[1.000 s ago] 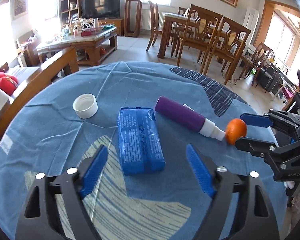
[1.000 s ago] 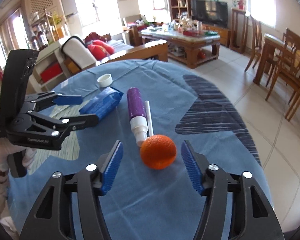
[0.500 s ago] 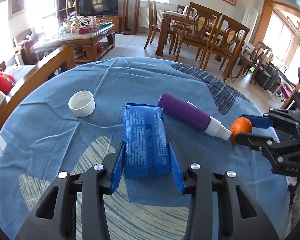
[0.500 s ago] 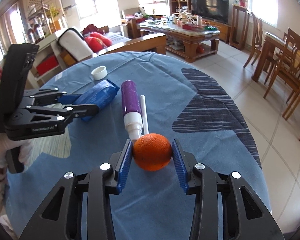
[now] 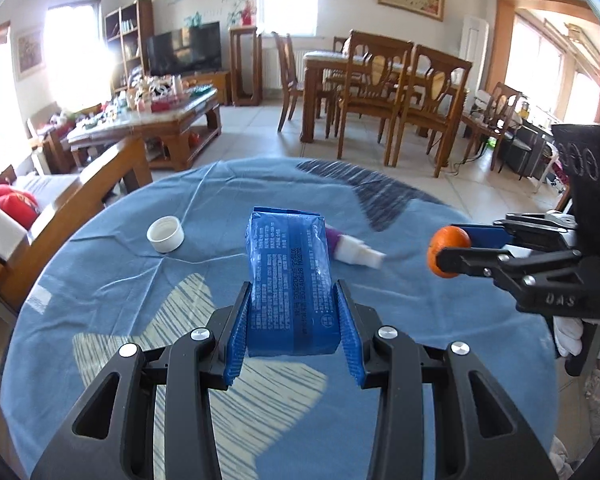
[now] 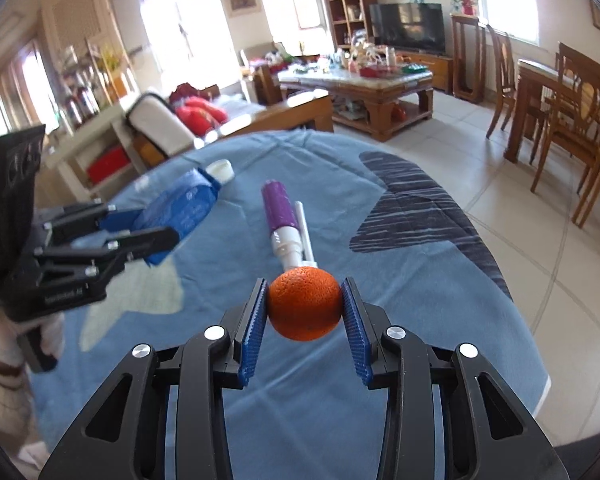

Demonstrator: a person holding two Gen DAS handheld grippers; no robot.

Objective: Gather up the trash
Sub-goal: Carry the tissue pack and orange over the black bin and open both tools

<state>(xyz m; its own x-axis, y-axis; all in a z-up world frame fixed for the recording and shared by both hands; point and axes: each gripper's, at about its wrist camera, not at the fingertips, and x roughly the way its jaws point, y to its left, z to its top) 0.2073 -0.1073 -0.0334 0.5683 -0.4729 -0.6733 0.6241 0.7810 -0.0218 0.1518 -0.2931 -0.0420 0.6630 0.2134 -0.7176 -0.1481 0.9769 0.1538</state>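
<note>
The left tongs (image 5: pixel 294 326) pinch the blue packet (image 5: pixel 290 280) across its short width, its long axis running straight ahead, while the right tongs (image 6: pixel 305 311) pinch the orange (image 6: pixel 305 303), leaving the purple bottle (image 6: pixel 281 216) on the desk (image 6: pixel 400 280) just ahead of the right tongs.

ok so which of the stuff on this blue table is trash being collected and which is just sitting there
In hand for the job:
- blue plastic packet, clamped in the left claw
- round orange fruit, clamped in the right claw

Lying on the blue tablecloth, untouched:
- purple and white spray bottle
- white round plastic cap
</note>
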